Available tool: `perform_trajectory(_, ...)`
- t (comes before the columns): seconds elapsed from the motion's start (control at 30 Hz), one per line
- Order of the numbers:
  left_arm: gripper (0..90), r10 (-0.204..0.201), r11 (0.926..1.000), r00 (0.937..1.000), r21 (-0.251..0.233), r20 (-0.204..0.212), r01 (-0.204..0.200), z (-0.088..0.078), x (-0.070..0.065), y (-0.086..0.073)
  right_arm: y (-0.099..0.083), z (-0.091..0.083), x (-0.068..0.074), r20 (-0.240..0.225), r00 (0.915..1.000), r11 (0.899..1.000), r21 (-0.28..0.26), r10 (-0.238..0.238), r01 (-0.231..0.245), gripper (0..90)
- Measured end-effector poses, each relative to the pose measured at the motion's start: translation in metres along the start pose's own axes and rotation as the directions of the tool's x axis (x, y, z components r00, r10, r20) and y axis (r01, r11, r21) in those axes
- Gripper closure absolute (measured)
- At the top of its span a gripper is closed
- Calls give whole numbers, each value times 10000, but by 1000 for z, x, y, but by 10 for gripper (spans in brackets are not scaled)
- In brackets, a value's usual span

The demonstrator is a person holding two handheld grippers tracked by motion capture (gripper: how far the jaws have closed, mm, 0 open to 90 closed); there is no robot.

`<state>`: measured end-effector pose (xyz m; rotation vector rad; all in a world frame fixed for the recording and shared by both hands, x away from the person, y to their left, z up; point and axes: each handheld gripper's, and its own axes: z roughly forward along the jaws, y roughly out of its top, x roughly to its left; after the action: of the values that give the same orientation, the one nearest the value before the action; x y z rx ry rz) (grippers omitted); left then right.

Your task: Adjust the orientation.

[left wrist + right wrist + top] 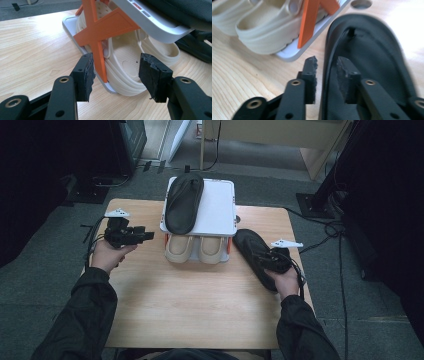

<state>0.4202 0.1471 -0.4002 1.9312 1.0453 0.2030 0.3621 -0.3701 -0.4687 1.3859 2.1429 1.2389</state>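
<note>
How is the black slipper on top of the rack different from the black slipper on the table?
The black slipper on the rack lies on the white top shelf, untouched. The black slipper on the table lies on the wood, its edge between the right claw jaws. Both are dark, flat and sole-down.

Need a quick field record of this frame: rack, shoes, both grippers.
rack: white two-tier shoe rack with orange cross brace, on wooden table
top tier: one black slipper
bottom tier: beige clog pair
second black slipper: on the table right of the rack
left gripper: open, empty, facing the clogs
right gripper: jaws straddle the second slipper's edge, narrow gap; pad contact unclear
</note>
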Motion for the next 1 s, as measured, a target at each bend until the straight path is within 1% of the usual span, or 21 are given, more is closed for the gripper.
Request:
perform_trajectory(0.03,461,-60,10000,10000,-42,-5,60,-1,1,0,1,-3,-1,107,9999,10000,-45,-48,49,725)
perform_trajectory(0.1,461,-57,9999,10000,-94,-17,57,-2,2,-1,3,-7,-6,373,9992,9998,35,-174,173,736)
perform_trajectory(0.2,461,-90,9999,9999,-69,-48,90,-1,2,-3,1,-13,-18,614,9981,10000,-47,68,-66,751)
perform_trajectory(0.3,461,-30,10000,10000,11,-50,30,0,2,-5,1,-16,-29,895,9959,9999,-59,164,-160,761)
perform_trajectory(0.5,460,14,10000,10000,2,-21,-14,2,2,-6,-4,-17,-47,1393,9899,9995,137,253,-275,765)
perform_trajectory(0.53,460,-29,10000,10000,4,-22,29,2,2,-6,-5,-17,-50,1437,9891,9993,175,316,-345,764)
perform_trajectory(0.6,460,11,10000,10000,-3,-35,-11,2,2,-7,-7,-18,-55,1559,9872,9990,240,342,-383,758)
perform_trajectory(0.67,460,7,10000,10000,-20,-25,-7,2,2,-7,-10,-18,-59,1354,9894,9985,114,524,-544,753)
perform_trajectory(0.73,460,-54,10000,10000,-26,-27,54,2,2,-7,-10,-18,-60,1311,9898,9984,87,551,-567,752)
perform_trajectory(0.8,459,-34,10000,10000,17,-31,34,2,2,-8,-10,-19,-59,1319,9898,9985,49,533,-544,755)
perform_trajectory(0.9,459,-18,10000,10000,50,-42,18,3,3,-8,-8,-24,-59,1361,9892,9984,-211,547,-523,763)
perform_trajectory(0.93,459,-24,10000,10000,80,-52,24,3,4,-9,-7,-26,-59,1390,9886,9980,-300,584,-548,768)
perform_trajectory(1.0,459,-39,10000,10000,72,-43,39,3,4,-9,-7,-29,-60,1518,9872,9984,-356,497,-448,773)
